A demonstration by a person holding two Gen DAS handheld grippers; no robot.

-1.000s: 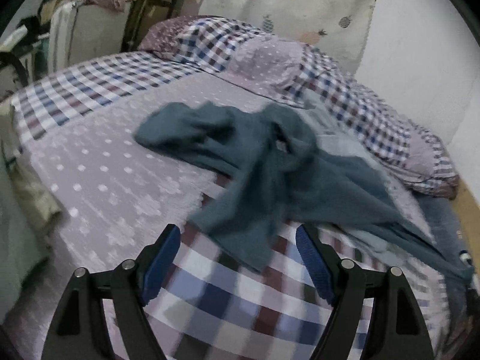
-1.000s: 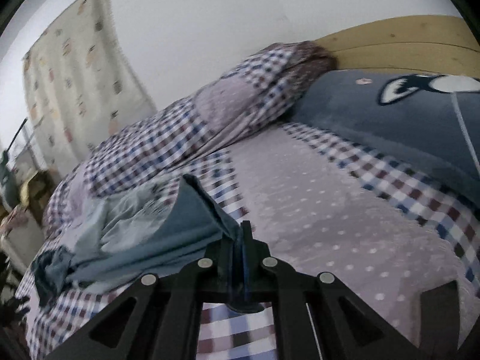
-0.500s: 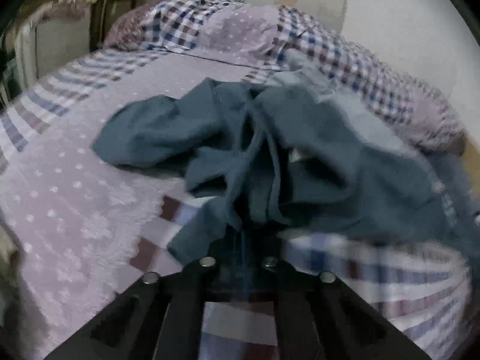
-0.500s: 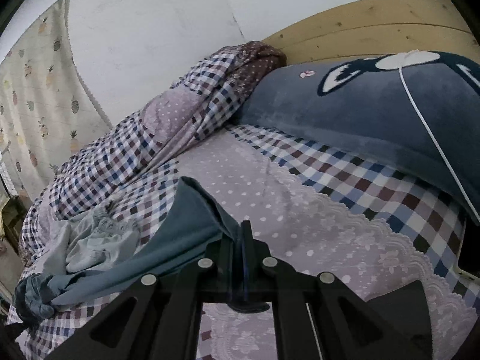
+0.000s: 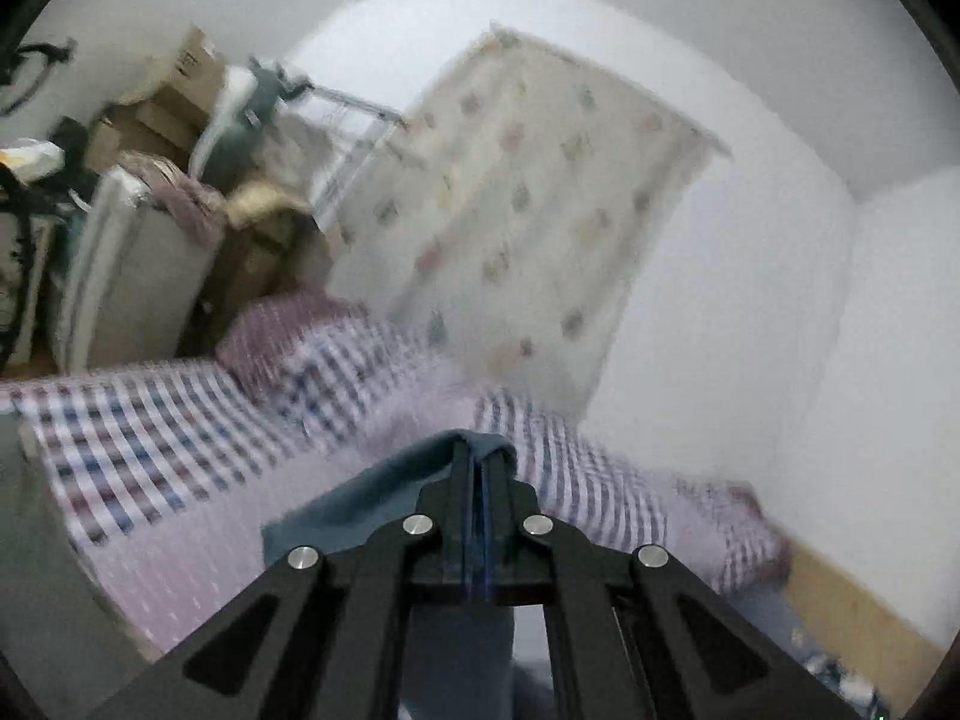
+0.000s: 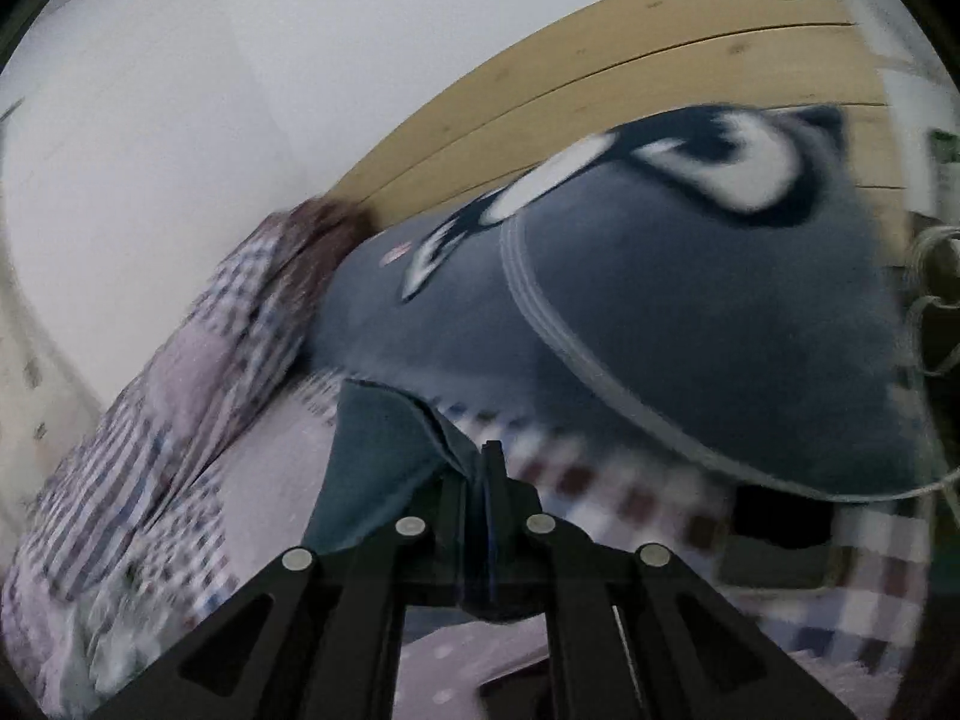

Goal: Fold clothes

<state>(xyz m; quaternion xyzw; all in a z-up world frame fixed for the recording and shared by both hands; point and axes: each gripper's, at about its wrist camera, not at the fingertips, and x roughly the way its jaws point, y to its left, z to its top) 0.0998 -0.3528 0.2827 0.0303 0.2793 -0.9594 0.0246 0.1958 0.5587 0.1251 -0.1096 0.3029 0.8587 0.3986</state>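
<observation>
— Teal garment (image 5: pixel 360 498), where was it?
— Above the bed (image 5: pixel 150 438); I had my left hand-held gripper (image 5: pixel 478 468) and right hand-held gripper (image 6: pixel 480 468) each clamped on its cloth.

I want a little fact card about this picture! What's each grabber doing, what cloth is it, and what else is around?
left hand-held gripper: shut on the teal garment
right hand-held gripper: shut on the teal garment, another part of it
garment state: pinched in both, not folded as far as shown
surface: bed with checked and dotted bedding
near right gripper: dark blue pillow against a wooden headboard
background: fruit-print curtain
picture quality: blurred
</observation>
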